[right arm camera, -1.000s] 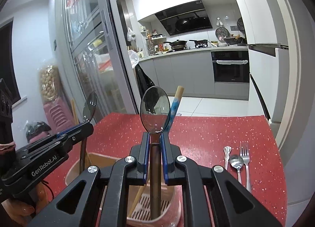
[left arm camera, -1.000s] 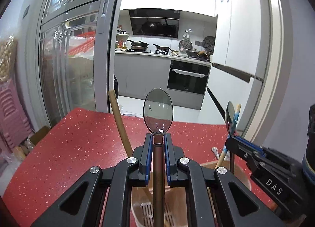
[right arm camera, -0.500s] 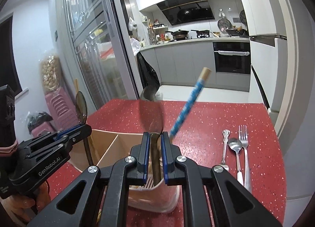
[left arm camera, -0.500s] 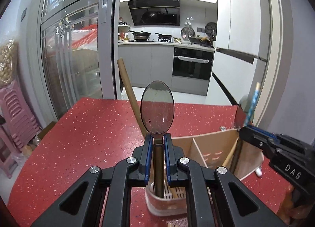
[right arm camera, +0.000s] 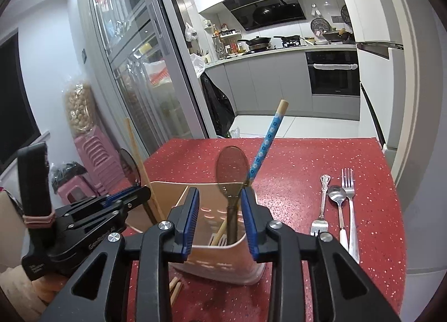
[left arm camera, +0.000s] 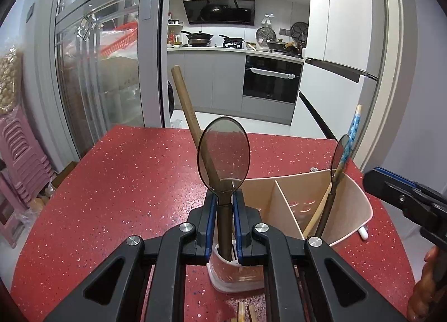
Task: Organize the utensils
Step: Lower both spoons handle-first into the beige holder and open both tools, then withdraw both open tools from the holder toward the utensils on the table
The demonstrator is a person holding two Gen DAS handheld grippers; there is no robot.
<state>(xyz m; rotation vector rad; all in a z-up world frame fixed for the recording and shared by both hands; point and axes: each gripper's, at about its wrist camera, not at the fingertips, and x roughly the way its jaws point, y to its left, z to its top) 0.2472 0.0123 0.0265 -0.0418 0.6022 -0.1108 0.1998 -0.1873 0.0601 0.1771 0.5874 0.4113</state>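
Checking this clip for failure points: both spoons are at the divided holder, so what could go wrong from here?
1. The right gripper is opening around its dark spoon, which leans by the blue-patterned handle; a pad may snag it on withdrawal.
2. The left gripper is shut on the other spoon, low in the beige holder; pushing sideways might tip the holder.
3. The wooden stick leans close and may get knocked.

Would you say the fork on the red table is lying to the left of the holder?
No, the fork lies right of the utensil holder, beside a small spoon.
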